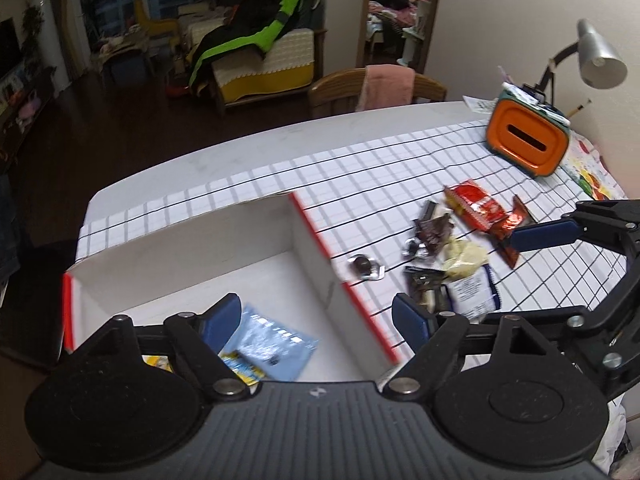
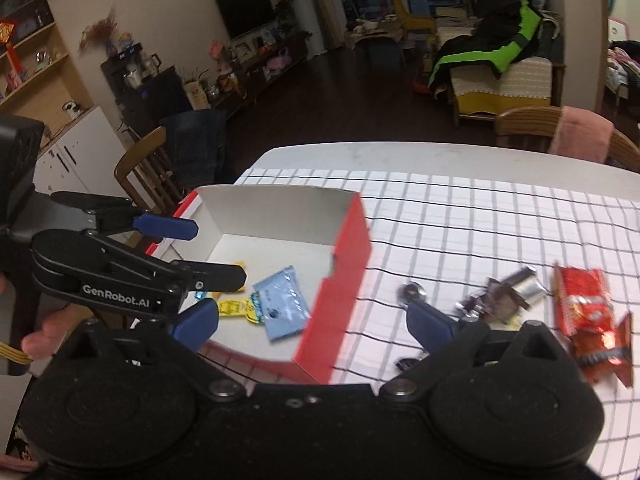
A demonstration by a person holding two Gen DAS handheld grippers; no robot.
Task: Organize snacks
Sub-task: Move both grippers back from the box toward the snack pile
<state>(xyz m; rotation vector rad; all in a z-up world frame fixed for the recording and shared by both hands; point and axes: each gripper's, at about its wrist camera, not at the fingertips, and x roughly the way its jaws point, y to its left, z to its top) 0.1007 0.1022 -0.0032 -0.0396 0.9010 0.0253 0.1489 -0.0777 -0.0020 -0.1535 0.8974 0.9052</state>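
Observation:
A red and white cardboard box [image 1: 312,236] [image 2: 348,248] stands open on the checked tablecloth. Inside lie a light blue packet [image 1: 272,344] [image 2: 282,304] and a yellow packet [image 2: 234,308]. My left gripper [image 1: 316,320] is open and empty over the box's near right side; it also shows in the right wrist view [image 2: 208,252]. My right gripper [image 2: 312,326] is open and empty above the box's right wall. Loose snacks lie right of the box: red packets [image 1: 480,210] [image 2: 588,308], dark wrappers [image 1: 434,230] [image 2: 500,300], a round chocolate [image 1: 362,266], a white and blue packet [image 1: 472,290].
An orange box [image 1: 528,142] and a grey desk lamp [image 1: 600,56] stand at the table's far right. Wooden chairs [image 1: 380,88] [image 2: 160,168] stand around the table [image 1: 240,152]. A sofa with a green and black jacket [image 1: 256,40] lies beyond.

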